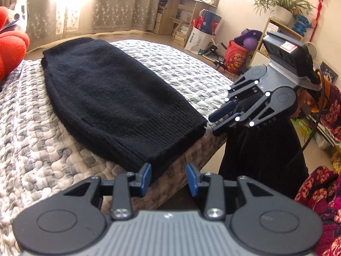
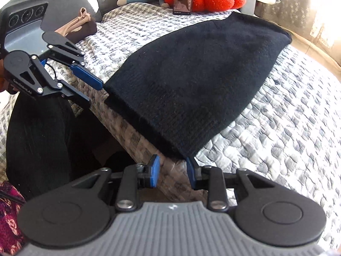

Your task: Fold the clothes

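Left gripper (image 1: 168, 178): the jaws are spread, with nothing between them; it is held at the ribbed hem's left corner, just short of the knit, at the bed edge.
Black knit garment (image 1: 110, 93): it is laid flat on the quilted bed (image 1: 38, 149), sleeves tucked out of sight or folded in, so that a long narrow panel is shown. The ribbed hem (image 2: 162, 125) is set along the near edge of the bed; the narrower far end is turned toward the curtained window.
Long axis: it is run from the near bed edge away toward the far side, roughly square to the hem.
Right gripper (image 2: 173, 173): the jaws are spread, and the hem's right corner is seen just at or between the blue pads; whether cloth is touched cannot be told.
Stage: this lay would fit either a panel with sleeves already turned in and awaiting a halving fold, or one simply smoothed out; it is not settled here.
Risk, hem: only the top layer could be pinched, so that the layers would part and the fold would skew.
Risk, edge: the hem could be dragged off the bed by an uneven pull.
Risk, knit: loops could be snagged by the pad tips.
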Tool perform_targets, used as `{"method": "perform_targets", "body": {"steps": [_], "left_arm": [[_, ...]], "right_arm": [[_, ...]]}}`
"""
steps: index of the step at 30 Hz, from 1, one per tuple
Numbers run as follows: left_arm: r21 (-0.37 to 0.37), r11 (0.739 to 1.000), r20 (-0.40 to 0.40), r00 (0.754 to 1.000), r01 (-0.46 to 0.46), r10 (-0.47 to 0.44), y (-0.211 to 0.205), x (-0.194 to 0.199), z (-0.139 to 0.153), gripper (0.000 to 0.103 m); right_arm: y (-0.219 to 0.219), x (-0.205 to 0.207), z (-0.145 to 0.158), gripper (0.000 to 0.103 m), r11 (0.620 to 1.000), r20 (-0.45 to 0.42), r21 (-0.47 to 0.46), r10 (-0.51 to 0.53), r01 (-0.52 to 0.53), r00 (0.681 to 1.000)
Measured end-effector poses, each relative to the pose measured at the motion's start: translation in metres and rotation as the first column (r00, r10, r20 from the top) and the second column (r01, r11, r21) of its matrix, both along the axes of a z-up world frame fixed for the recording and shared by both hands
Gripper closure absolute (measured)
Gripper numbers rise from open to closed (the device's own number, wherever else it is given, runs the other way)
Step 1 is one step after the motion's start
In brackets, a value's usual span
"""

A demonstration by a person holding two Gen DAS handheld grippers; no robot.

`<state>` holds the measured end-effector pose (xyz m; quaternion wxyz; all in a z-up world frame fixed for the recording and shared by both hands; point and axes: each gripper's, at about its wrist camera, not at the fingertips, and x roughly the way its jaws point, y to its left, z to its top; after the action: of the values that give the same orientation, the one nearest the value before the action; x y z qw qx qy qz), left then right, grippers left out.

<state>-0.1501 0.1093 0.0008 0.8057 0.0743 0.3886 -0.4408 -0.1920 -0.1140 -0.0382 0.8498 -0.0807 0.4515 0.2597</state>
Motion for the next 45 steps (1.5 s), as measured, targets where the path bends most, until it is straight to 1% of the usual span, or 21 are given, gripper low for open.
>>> {"method": "perform_targets", "body": {"steps": [4,6,13,16,17,18,21,23,24,26,28,29,31,33,34,37,39,40,41,42,45], "left_arm": [[-0.061,0.994,-0.044,0.996,-0.085,0.083,0.021,0.007,0.003,0.062],[-0.105,0.985,-0.099,0.987,-0.140,0.130,0.028,0.016,0.002,0.062],[-0.182,0.942,-0.342,0.917,-0.281,0.207,0.027,0.043,-0.017,0.062],[-0.170,0.932,-0.396,0.888,-0.319,0.232,0.021,0.047,-0.027,0.070],[-0.165,0.929,-0.410,0.880,-0.331,0.240,0.019,0.048,-0.030,0.090],[-0.169,0.924,-0.429,0.869,-0.344,0.245,0.018,0.049,-0.032,0.103],[-0.231,0.893,-0.488,0.840,-0.387,0.238,0.021,0.048,-0.032,0.103],[-0.278,0.865,-0.516,0.824,-0.418,0.233,0.024,0.047,-0.030,0.103],[-0.293,0.853,-0.527,0.817,-0.433,0.233,0.026,0.048,-0.030,0.103],[-0.296,0.838,-0.532,0.808,-0.458,0.253,0.027,0.048,-0.030,0.103],[-0.260,0.836,-0.501,0.808,-0.483,0.311,0.027,0.046,-0.028,0.103],[-0.244,0.833,-0.488,0.805,-0.497,0.338,0.028,0.044,-0.027,0.100],[-0.215,0.829,-0.463,0.801,-0.516,0.379,0.030,0.040,-0.024,0.086],[-0.196,0.827,-0.435,0.802,-0.527,0.408,0.030,0.035,-0.021,0.050],[-0.192,0.827,-0.432,0.802,-0.529,0.413,0.028,0.034,-0.021,0.046],[-0.165,0.829,-0.433,0.794,-0.535,0.426,0.026,0.035,-0.027,0.046],[-0.138,0.832,-0.425,0.791,-0.537,0.440,0.020,0.037,-0.033,0.052],[-0.124,0.834,-0.419,0.790,-0.538,0.448,0.016,0.037,-0.035,0.060],[-0.116,0.833,-0.416,0.788,-0.542,0.454,0.013,0.038,-0.037,0.085],[-0.125,0.826,-0.423,0.782,-0.550,0.458,0.012,0.039,-0.037,0.092],[-0.203,0.786,-0.470,0.762,-0.584,0.445,0.017,0.041,-0.036,0.094]], "right_arm": [[-0.016,0.005,0.004,0.066,0.994,-0.025,0.084,-0.074,0.076,0.997],[-0.021,0.010,0.006,0.063,0.986,-0.036,0.126,-0.106,0.109,0.994],[-0.028,0.028,0.003,0.060,0.942,-0.146,0.271,-0.164,0.199,0.976],[-0.028,0.033,-0.002,0.059,0.931,-0.175,0.279,-0.192,0.235,0.966],[-0.029,0.034,-0.004,0.059,0.927,-0.182,0.281,-0.200,0.246,0.963],[-0.029,0.034,-0.003,0.059,0.926,-0.181,0.280,-0.207,0.252,0.962],[-0.030,0.030,0.000,0.059,0.928,-0.160,0.274,-0.216,0.253,0.963],[-0.026,0.025,0.003,0.051,0.937,-0.116,0.259,-0.211,0.235,0.970],[-0.023,0.022,0.005,0.043,0.943,-0.090,0.246,-0.209,0.225,0.974],[-0.013,0.014,0.004,0.031,0.955,-0.041,0.211,-0.205,0.209,0.978],[-0.003,0.007,0.003,0.031,0.965,0.008,0.174,-0.199,0.195,0.980],[0.002,0.003,0.002,0.031,0.970,0.031,0.154,-0.195,0.188,0.980],[0.011,-0.001,-0.004,0.031,0.978,0.053,0.108,-0.187,0.181,0.981],[0.017,-0.003,-0.010,0.031,0.980,0.066,0.076,-0.188,0.183,0.980],[0.020,-0.004,-0.013,0.031,0.980,0.071,0.064,-0.191,0.187,0.979],[0.024,-0.004,-0.019,0.031,0.977,0.095,0.051,-0.210,0.206,0.973],[0.026,-0.004,-0.020,0.031,0.973,0.105,0.059,-0.228,0.223,0.968],[0.028,-0.004,-0.021,0.031,0.971,0.111,0.063,-0.238,0.232,0.965],[0.029,-0.004,-0.021,0.031,0.968,0.117,0.067,-0.247,0.240,0.962],[0.030,-0.005,-0.022,0.031,0.968,0.125,0.066,-0.250,0.243,0.960],[0.033,-0.008,-0.024,0.031,0.967,0.161,0.051,-0.255,0.250,0.953]]}}
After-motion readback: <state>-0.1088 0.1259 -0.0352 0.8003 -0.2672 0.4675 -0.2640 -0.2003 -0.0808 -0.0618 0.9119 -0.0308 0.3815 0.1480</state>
